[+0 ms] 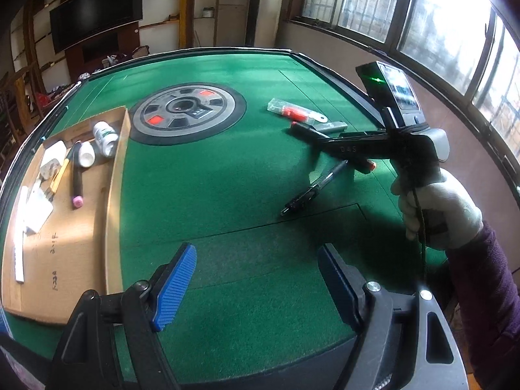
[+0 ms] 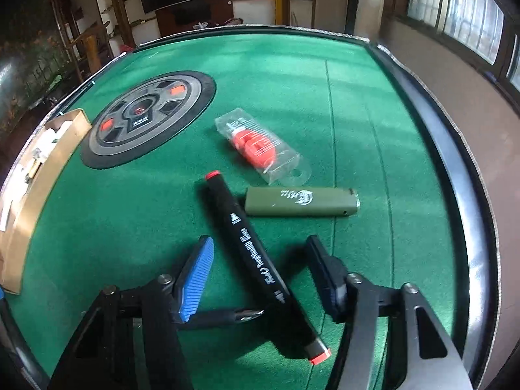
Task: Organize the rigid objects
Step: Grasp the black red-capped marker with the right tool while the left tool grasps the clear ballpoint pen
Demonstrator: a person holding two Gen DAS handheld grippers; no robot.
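A black marker with red ends [image 2: 256, 260] lies on the green felt table [image 2: 357, 97], between the open fingers of my right gripper [image 2: 260, 256], which hovers just above it. A black pen [image 2: 221, 317] lies under the left finger. An olive lighter [image 2: 302, 202] and a clear packet with red parts [image 2: 260, 148] lie beyond. In the left wrist view, my left gripper [image 1: 256, 266] is open and empty over bare felt. The right gripper [image 1: 321, 139] is over the marker [image 1: 364, 164], near the pen [image 1: 312, 188], lighter [image 1: 334, 126] and packet [image 1: 295, 112].
A cardboard tray [image 1: 113, 175] at the left holds white bottles [image 1: 104, 136], a pink-tipped marker [image 1: 77, 175] and white items. A round grey hub [image 1: 188, 110] sits in the table centre. The table has a raised black rim [image 2: 455, 162]. Windows are at the right.
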